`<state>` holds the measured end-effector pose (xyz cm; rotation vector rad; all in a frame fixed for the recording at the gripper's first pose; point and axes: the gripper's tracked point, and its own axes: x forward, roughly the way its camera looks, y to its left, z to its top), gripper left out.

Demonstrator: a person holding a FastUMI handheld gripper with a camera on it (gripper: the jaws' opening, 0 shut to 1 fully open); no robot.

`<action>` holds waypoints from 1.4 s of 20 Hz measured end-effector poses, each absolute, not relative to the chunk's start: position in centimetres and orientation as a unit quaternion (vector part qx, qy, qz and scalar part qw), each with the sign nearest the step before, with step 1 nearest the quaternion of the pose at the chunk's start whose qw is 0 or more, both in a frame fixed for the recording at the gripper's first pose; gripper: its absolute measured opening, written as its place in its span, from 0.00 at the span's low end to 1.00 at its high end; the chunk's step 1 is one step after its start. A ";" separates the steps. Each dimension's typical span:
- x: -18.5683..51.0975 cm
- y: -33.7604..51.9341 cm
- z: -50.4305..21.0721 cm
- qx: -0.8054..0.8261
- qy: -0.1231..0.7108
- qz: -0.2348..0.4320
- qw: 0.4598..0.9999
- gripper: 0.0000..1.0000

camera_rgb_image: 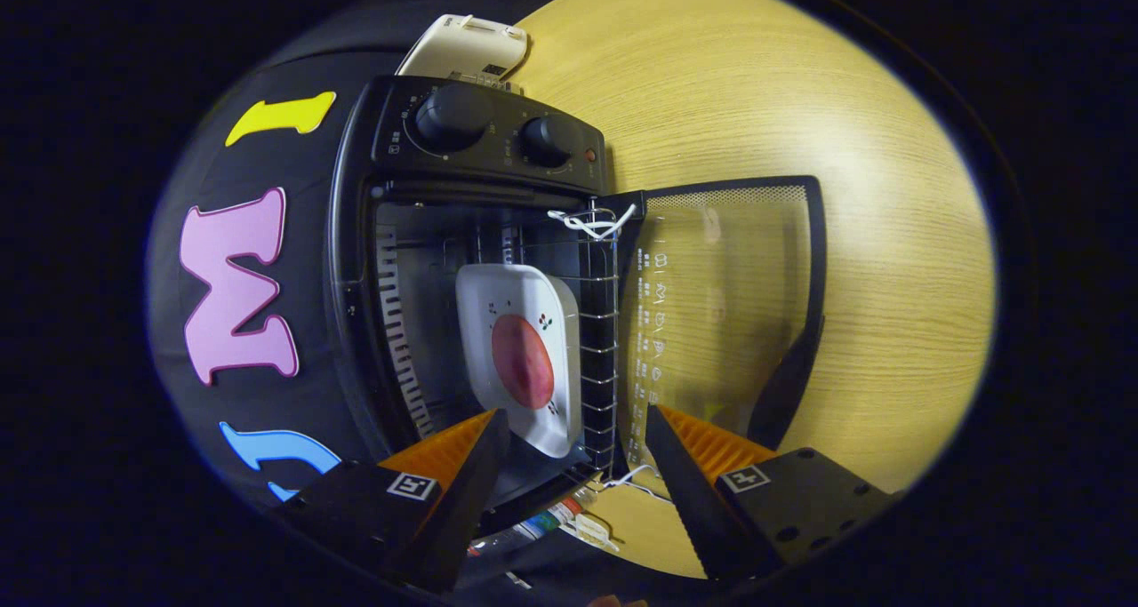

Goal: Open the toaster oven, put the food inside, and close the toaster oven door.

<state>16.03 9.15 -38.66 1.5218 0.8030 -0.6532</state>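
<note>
While rolled sideways, tool (578, 434) open, facing toaster oven (471, 260)

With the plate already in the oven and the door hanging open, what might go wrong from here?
1. The plate with the food sits near the front of the wire rack; the closing door might catch its edge.
2. The white string at the door's hinge corner could get pinched.
3. The tool is open, holding nothing; it may slip off the door.

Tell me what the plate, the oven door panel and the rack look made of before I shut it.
Plate: glossy white, likely ceramic or melamine; it shows a sheen. Door panel: clear glass by the look, the wood table showing through. Rack: thin shiny metal wire. The claw is open, holding nothing.
</note>
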 end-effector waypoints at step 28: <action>3.1 8.8 -45.6 0.055 0.520 -0.007 0.852 0.99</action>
